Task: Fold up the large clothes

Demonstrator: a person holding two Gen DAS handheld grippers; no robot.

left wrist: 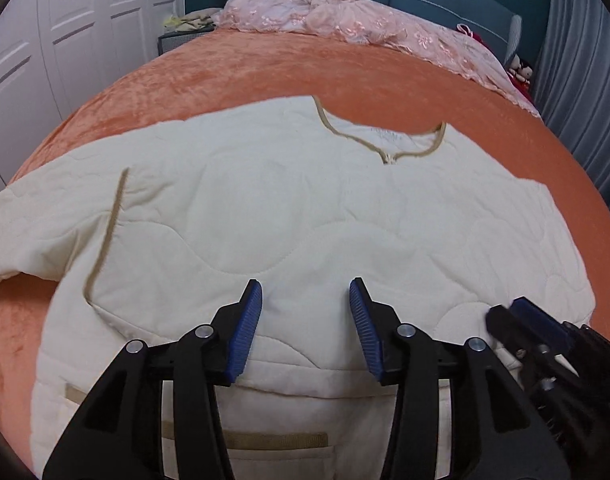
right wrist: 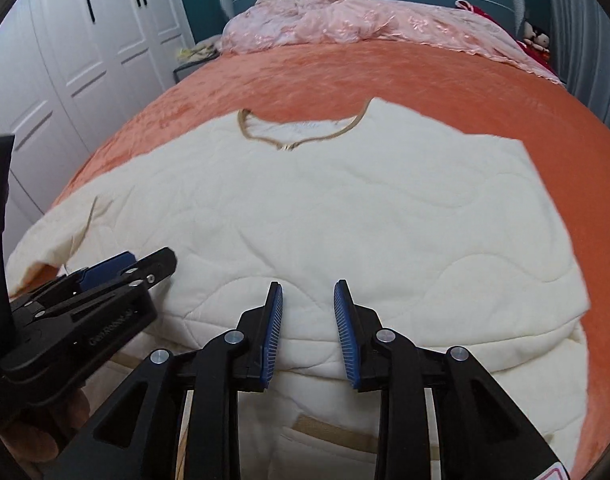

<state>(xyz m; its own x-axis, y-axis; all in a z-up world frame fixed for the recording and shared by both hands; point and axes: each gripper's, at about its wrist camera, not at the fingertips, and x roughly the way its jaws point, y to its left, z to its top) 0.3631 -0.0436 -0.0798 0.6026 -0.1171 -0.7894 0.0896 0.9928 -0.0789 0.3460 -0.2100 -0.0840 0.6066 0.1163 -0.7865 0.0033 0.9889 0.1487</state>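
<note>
Orange bedspread (left wrist: 233,68) carries 1 cream quilted garment (left wrist: 289,208) lying flat, collar toward the headboard, with the left gripper (left wrist: 305,300) and right gripper (right wrist: 308,300) both above its lower half, jaws apart and gripping nothing.

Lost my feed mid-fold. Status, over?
Left tongs open, empty. Right tongs open, empty. Cream jacket flat on bed, lower part folded up. Nothing blocking.
</note>
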